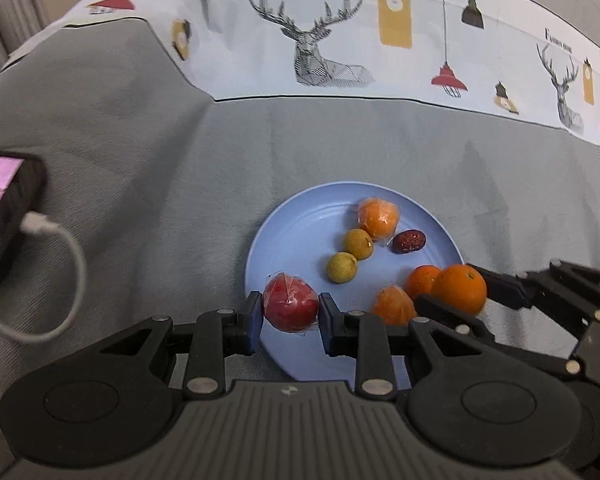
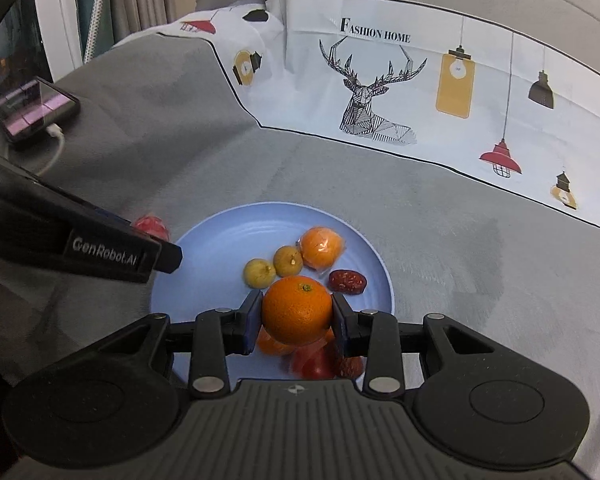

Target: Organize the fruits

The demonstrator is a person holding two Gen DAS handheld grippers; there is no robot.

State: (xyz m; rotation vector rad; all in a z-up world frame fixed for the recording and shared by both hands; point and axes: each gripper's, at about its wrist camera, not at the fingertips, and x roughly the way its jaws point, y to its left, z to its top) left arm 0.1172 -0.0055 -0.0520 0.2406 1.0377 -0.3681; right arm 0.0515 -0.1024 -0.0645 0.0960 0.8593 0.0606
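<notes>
Our left hand-held gripper is clamped on a wrapped red fruit at the near-left rim of the blue plate. Our right hand-held gripper is clamped on an orange above the plate's near side. Two yellow-green fruits lie at the plate's middle.

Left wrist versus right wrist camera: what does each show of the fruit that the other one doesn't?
Only the left wrist view shows the left gripper shut on the wrapped red fruit.

Only the right wrist view shows red fruit and another date lying under the right gripper.

Both show the blue plate, the two yellow-green fruits, one dark red date, a wrapped orange, the phone, and the bare orange the right gripper holds.
</notes>
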